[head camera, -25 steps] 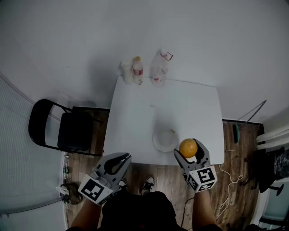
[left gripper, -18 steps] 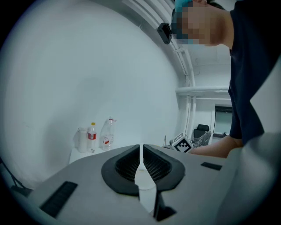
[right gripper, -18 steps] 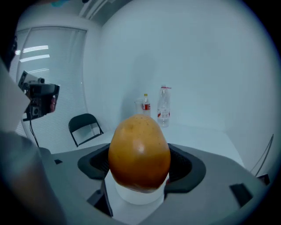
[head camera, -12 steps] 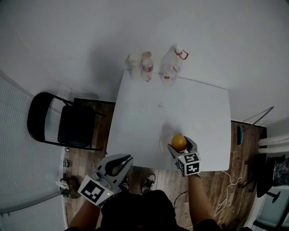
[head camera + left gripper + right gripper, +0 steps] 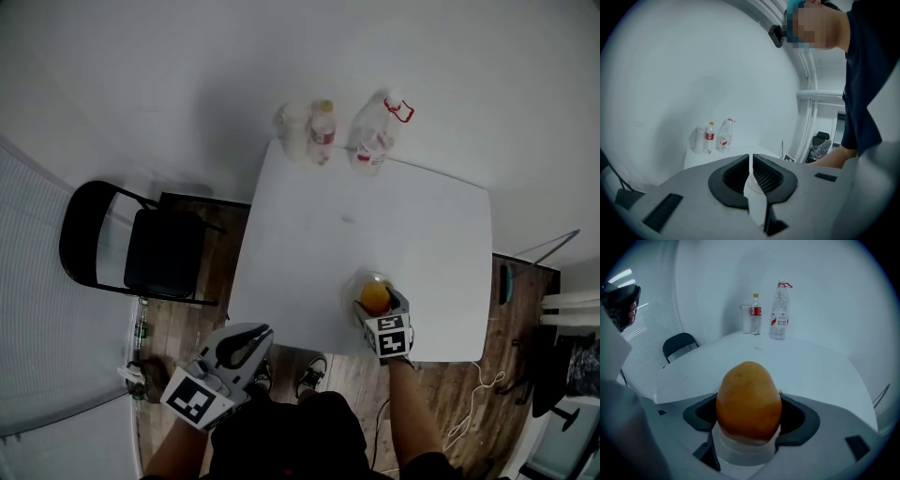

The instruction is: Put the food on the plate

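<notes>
**Right gripper holds fruit over plate – release pending**

Head view: the white square table carries a small pale round plate close to its near edge, right of that edge's middle. The right gripper sits at that spot, jaws pinching an orange-yellow egg-shaped fruit from both sides. The fruit lies straight over the plate, not beside it. The left gripper hangs off the table, below the near-left corner and well apart from the plate, so the right gripper is the nearer one by far. Plastic bottles stand along the far edge, out of the way.

Left gripper view: the left gripper has its jaws pressed together, only a thin slit between them, nothing gripped.

Right gripper view: the fruit fills the gap of the right gripper, dark pads against its left and right flanks. Its long axis stands upright here, crosswise to the pinch. The plate shows directly under the fruit. Whether the fruit touches it I cannot tell.

Judgement: the move ahead looks like a short drop or a plain release – the plate is below the jaws, no sideways shift needed. An egg-shaped fruit may roll toward the near edge once let go.
</notes>
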